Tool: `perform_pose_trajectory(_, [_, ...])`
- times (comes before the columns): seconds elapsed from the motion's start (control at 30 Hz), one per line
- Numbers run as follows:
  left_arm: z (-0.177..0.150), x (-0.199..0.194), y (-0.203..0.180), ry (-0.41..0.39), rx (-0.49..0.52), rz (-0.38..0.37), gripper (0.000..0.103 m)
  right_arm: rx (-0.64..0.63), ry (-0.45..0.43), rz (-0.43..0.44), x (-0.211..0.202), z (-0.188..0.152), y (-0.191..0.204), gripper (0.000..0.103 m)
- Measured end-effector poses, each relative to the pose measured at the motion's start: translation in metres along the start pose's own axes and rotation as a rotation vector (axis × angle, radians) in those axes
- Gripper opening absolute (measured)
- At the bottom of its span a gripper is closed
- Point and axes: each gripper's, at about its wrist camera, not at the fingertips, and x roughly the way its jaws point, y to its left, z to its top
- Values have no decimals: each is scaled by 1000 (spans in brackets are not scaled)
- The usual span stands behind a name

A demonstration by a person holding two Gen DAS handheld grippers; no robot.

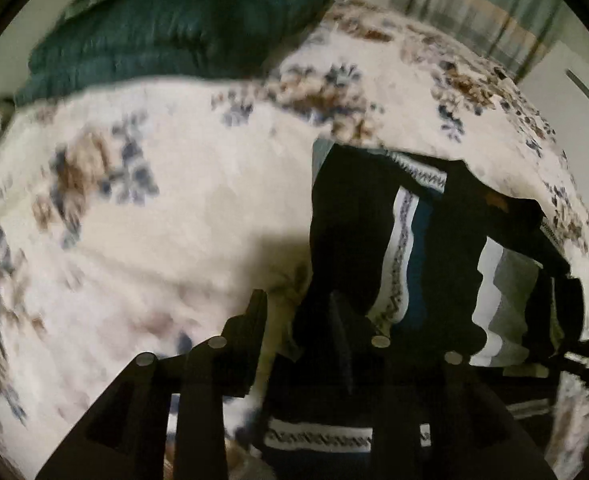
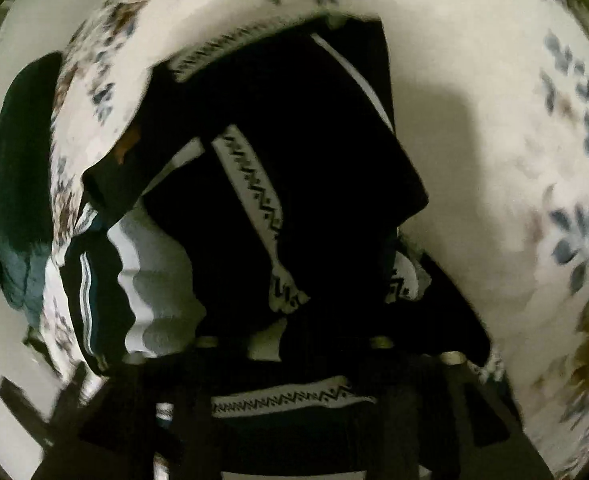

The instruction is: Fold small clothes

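Dark garment (image 1: 354, 232) — bedspread (image 1: 174, 200) open leftward

No legible text, labels or numbers anywhere.

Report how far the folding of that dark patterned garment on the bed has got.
Done: nothing reads as a finished fold; the dark garment lies rumpled on the floral bedspread, its white zigzag bands at odd angles.
In hand: the left gripper and right gripper both sit at its near edge, fabric between their fingers; grip unclear.
Left: flattening and folding it.
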Motion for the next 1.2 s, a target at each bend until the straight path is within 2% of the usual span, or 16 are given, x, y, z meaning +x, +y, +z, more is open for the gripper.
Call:
perform_pose_trajectory(0.03, [2,-1,-3,-8,20,16,41,-23,-15,-26,-6,-2,3,71])
perform_pose_trajectory(0.1, [7,-4,-9,-30,38,8,53,-75,-45,-70,-20,-9,5,77])
perform_pose_trajectory(0.13, [8,-7,-14,-52,48,0,68,-98,-60,-90,-26,-12,4,82])
perform_pose_trajectory(0.17, [9,-8,-17,-60,59,1,88,-122,-78,-104,-32,-15,5,91])
perform_pose_trajectory(0.23, [11,-11,-27,-71,88,18,103,-163,-115,-123,-46,-21,4,103])
perform_pose_trajectory(0.4, [0,-28,-55,-73,131,59,103,-172,-159,-162,-73,-31,-9,103])
perform_pose_trajectory(0.53, [-30,-55,-87,-57,162,70,103,-193,-167,-148,-95,-40,-30,103])
perform_pose_trajectory(0.67, [-87,-90,-138,-24,245,55,103,-214,-105,-143,-112,-52,-77,103])
perform_pose_trajectory(0.73, [-125,-104,-168,19,280,49,103,-215,-39,-141,-120,-59,-116,103])
perform_pose_trajectory(0.8, [-175,-113,-199,99,288,36,103,-225,22,-135,-126,-63,-148,99])
perform_pose_trajectory(0.93, [-260,-106,-233,304,218,15,103,-281,148,-123,-130,-77,-205,83])
perform_pose_trajectory(0.97, [-279,-102,-236,339,191,47,103,-304,185,-110,-127,-84,-214,74])
perform_pose_trajectory(1.0, [-293,-98,-236,359,169,71,103,-339,233,-102,-121,-94,-220,70])
perform_pose_trajectory(1.07, [-318,-87,-228,403,115,132,103,-394,304,-75,-107,-120,-223,53])
perform_pose_trajectory(1.1, [-330,-79,-222,425,96,170,103,-407,332,-56,-99,-131,-223,49])
perform_pose_trajectory(1.2, [-357,-66,-203,490,65,219,103,-459,419,-7,-68,-176,-213,37])
